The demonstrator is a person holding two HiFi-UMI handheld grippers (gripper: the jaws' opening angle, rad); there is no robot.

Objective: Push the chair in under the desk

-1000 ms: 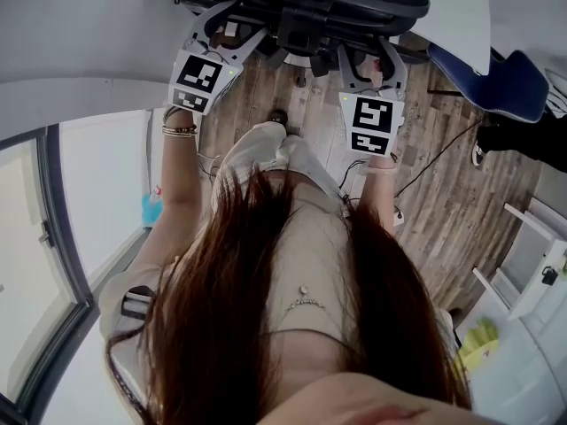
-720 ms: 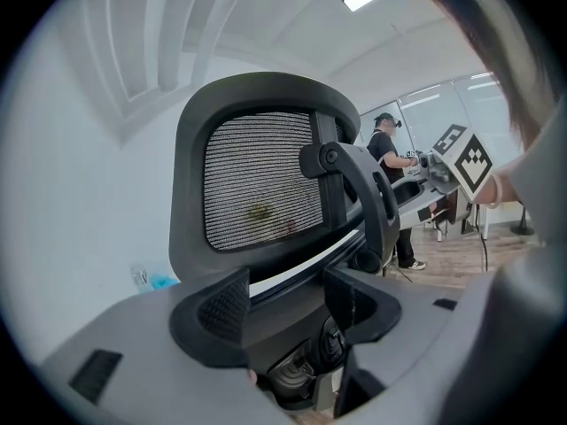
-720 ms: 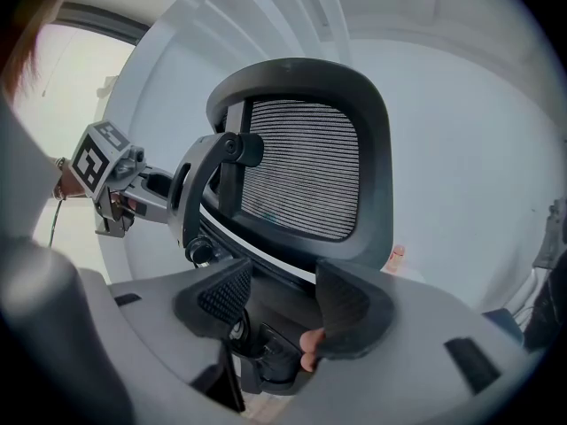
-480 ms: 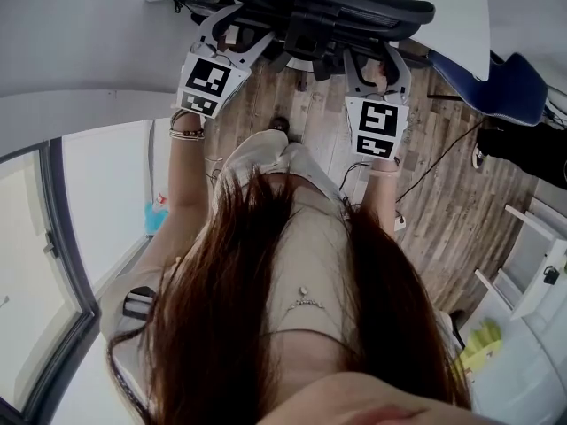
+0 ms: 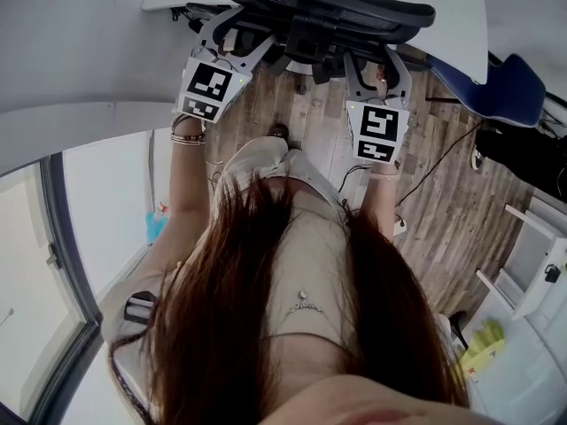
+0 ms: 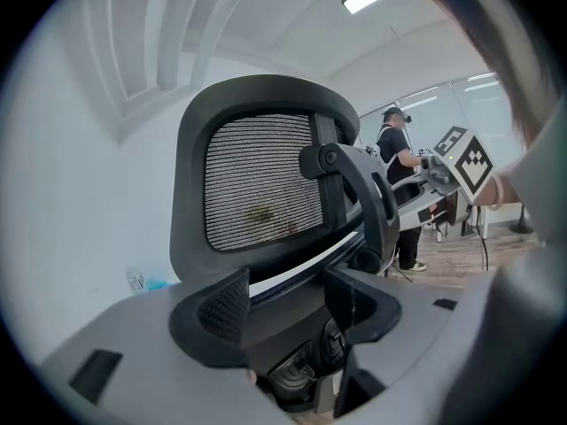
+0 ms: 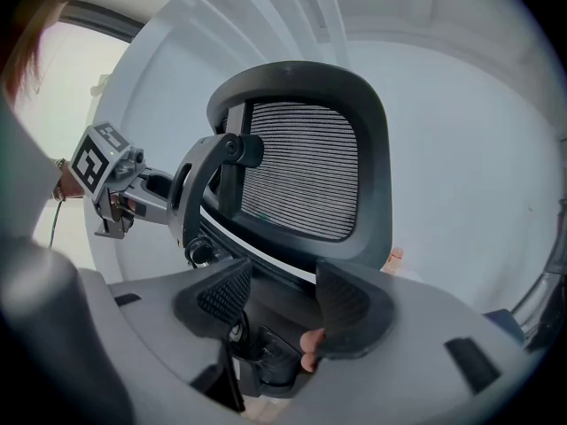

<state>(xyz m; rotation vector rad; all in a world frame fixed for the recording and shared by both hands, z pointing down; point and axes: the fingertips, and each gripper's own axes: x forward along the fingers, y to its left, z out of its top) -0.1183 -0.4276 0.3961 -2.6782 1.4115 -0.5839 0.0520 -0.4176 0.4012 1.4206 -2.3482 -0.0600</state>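
The black office chair (image 5: 328, 3) stands at the top of the head view, its mesh back partly beneath the white desk (image 5: 456, 20). My left gripper (image 5: 232, 35) is against the back's left side and my right gripper (image 5: 377, 60) against its right side. In the left gripper view the mesh back (image 6: 266, 180) fills the middle, and the open left gripper (image 6: 288, 295) has the back's lower frame between its jaws. The right gripper view shows the same back (image 7: 301, 166), with the open right gripper (image 7: 283, 295) straddling its lower edge.
A blue chair (image 5: 492, 82) stands close on the right. Cables (image 5: 434, 162) trail over the wooden floor. White shelving (image 5: 532, 264) is at lower right, a glass wall (image 5: 53, 237) on the left. Another person (image 6: 394, 171) stands in the distance.
Both grippers and the chair back have shifted slightly up the picture, toward the desk. The jaws stand as before.
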